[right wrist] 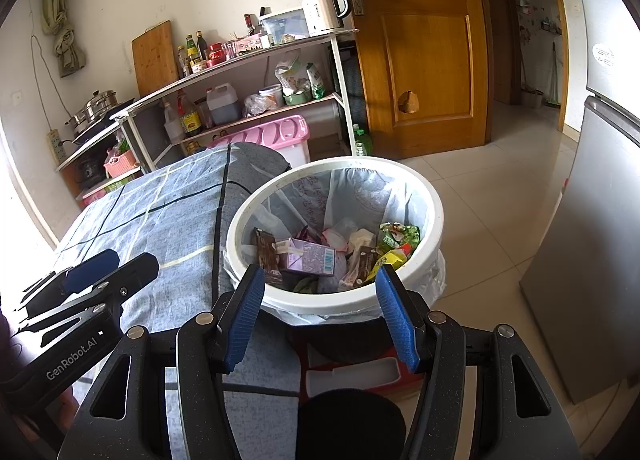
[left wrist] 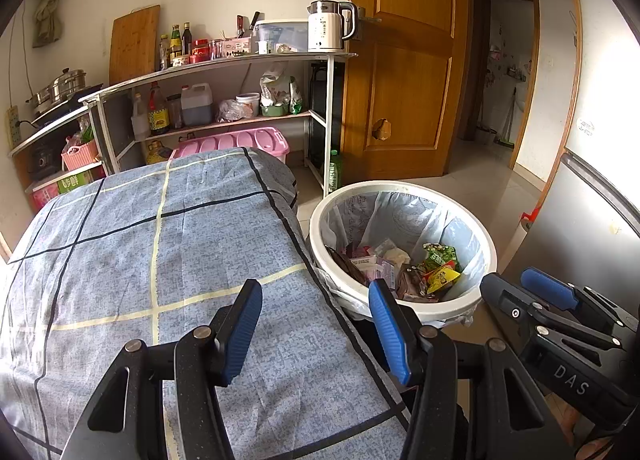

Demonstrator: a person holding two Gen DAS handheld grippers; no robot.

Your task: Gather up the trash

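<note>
White lined bin (right wrist: 434,216), wrappers (right wrist: 394,238) inside

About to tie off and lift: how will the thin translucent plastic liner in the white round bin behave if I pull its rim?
The thin translucent plastic liner looks floppy and wrinkled, so it will probably stretch and slip. Its load of cartons and wrappers seems light. The white round bin may lift or tip along with it.

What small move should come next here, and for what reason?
Probably look elsewhere for trash. Both tongs, left and right, stand open and empty, the checked cloth shows no litter, and the wrappers already lie in the white bin.
</note>
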